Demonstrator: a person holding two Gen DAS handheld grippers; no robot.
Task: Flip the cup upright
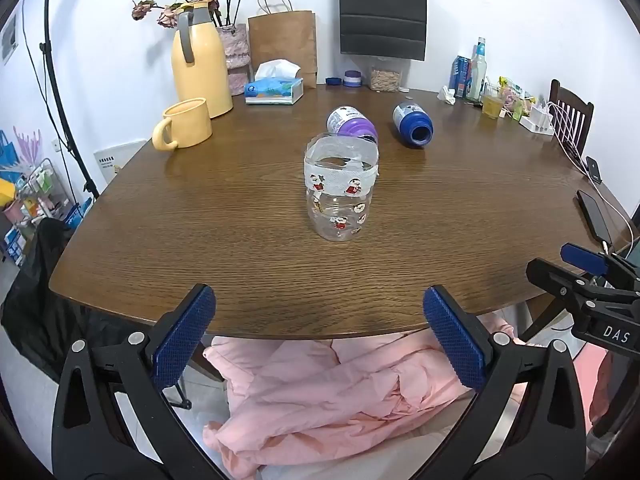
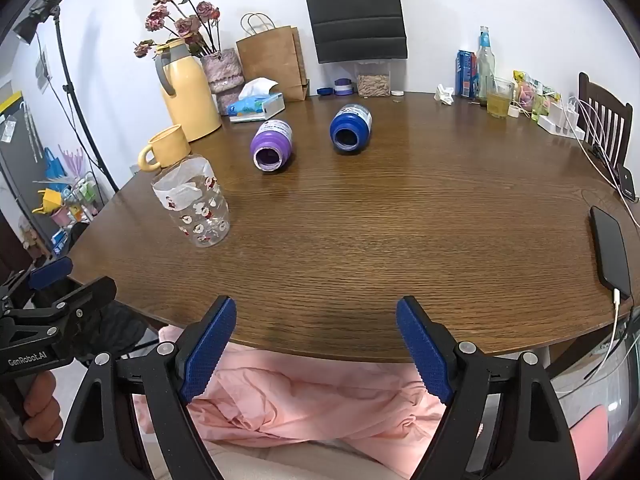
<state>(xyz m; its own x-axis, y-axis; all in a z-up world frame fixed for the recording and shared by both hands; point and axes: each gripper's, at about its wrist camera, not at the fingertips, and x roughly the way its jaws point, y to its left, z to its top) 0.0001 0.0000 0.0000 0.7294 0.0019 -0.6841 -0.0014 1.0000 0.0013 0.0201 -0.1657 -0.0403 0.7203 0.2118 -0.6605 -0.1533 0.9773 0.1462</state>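
Observation:
A clear plastic cup (image 1: 341,190) (image 2: 192,206) with cartoon prints and a white band stands upright on the brown table (image 1: 240,216) (image 2: 400,240), mouth up. Behind it a purple cup (image 1: 352,125) (image 2: 272,145) and a blue cup (image 1: 413,124) (image 2: 350,129) lie on their sides, mouths towards me. My left gripper (image 1: 319,336) (image 2: 60,280) hangs open at the table's near edge, short of the clear cup and holding nothing. My right gripper (image 2: 316,344) (image 1: 576,268) is open too, off the near edge, empty.
A yellow mug (image 1: 185,124) (image 2: 166,148), yellow jug (image 1: 200,64), tissue box (image 1: 274,90) and paper bag (image 1: 283,42) stand back left. Bottles, a can and a glass (image 2: 498,100) crowd the back right. A phone (image 2: 610,250) lies at the right edge. Pink cloth (image 1: 340,392) is below.

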